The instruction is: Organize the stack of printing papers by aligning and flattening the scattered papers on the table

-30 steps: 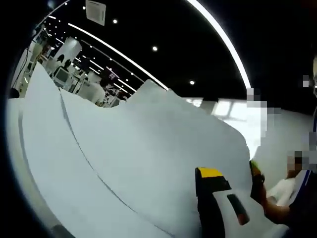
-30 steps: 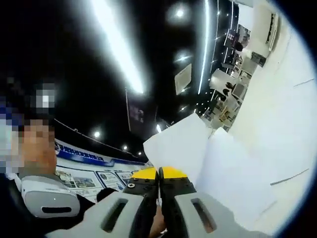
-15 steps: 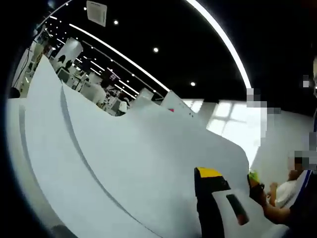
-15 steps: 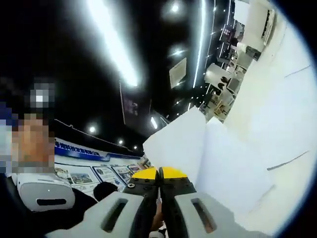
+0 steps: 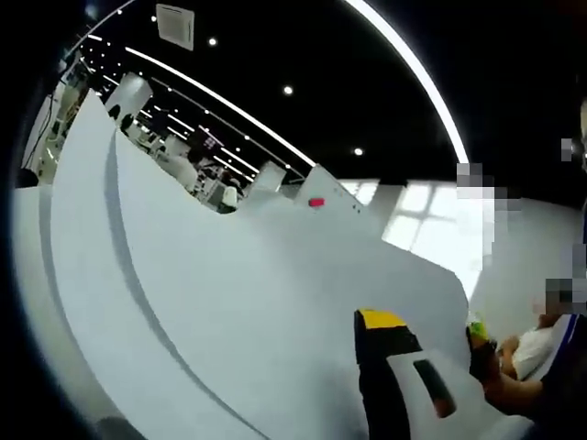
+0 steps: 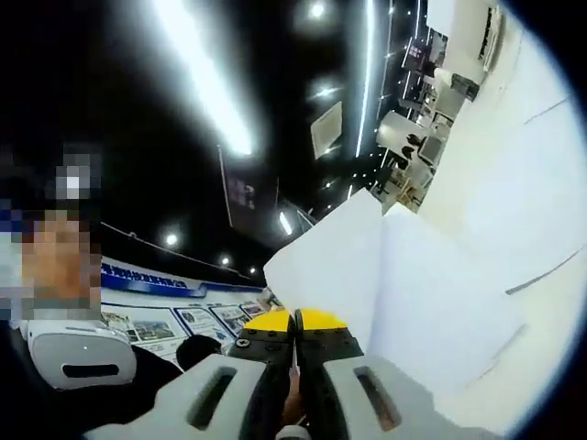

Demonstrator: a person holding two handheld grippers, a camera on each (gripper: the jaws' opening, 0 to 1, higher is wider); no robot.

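Papers (image 5: pixel 238 302) are raised off the surface, standing against the ceiling lights. Left tool (image 5: pixel 413 367) grips the sheets' edge, one jaw in front. Right tool (image 6: pixel 295 323) is clenched on a sheet edge (image 6: pixel 335 266). Since 1.0 s ago, the sheet tops in the left gripper view have sunk, uncovering more room behind.

Papers (image 5: pixel 238 302): matt white sheets, smooth. Right gripper (image 6: pixel 294 323): matt grey plastic body, yellow tips. Ceiling (image 5: pixel 303 55): glossy black.
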